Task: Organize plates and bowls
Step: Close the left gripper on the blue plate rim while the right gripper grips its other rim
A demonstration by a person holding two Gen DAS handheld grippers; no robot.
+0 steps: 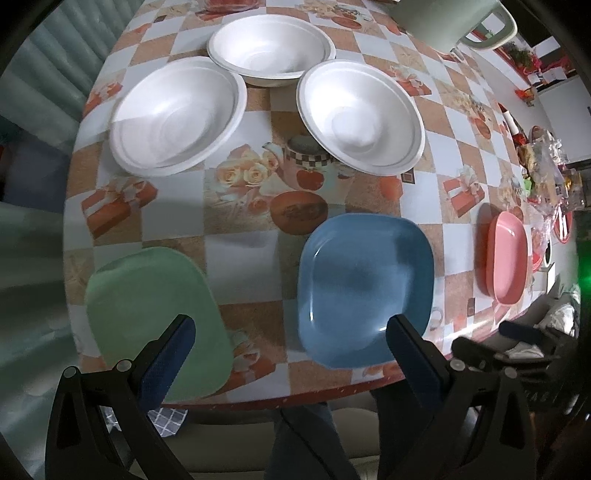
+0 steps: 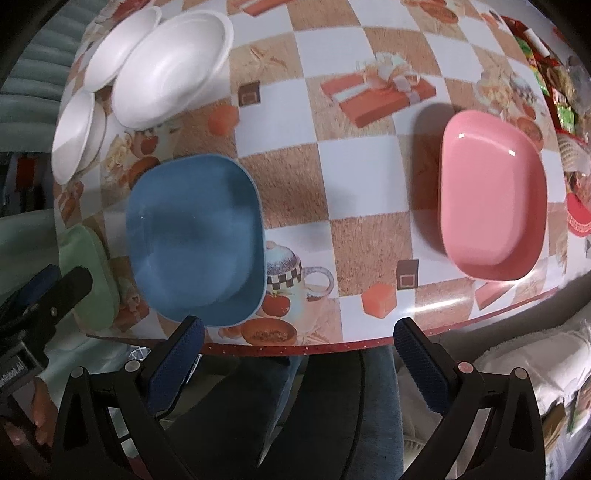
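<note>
Three white foam bowls stand at the table's far side: one on the left (image 1: 177, 116), one behind (image 1: 271, 44), one on the right (image 1: 360, 116). Along the near edge lie a green plate (image 1: 155, 317), a blue plate (image 1: 364, 288) and a pink plate (image 1: 506, 254). My left gripper (image 1: 290, 332) hovers open above the near edge, its fingers over the green and blue plates. The right wrist view shows the blue plate (image 2: 195, 236), the pink plate (image 2: 493, 199), the green plate (image 2: 90, 277) and the bowls (image 2: 170, 68). My right gripper (image 2: 299, 332) hangs open at the table edge, holding nothing.
A checkered tablecloth (image 1: 258, 206) with printed gifts and teapots covers the table. A pale green jug (image 1: 450, 22) stands far right. Cluttered packets and red items (image 2: 554, 74) crowd the right end. A person's legs (image 2: 295, 406) sit below the red table edge (image 2: 332, 347).
</note>
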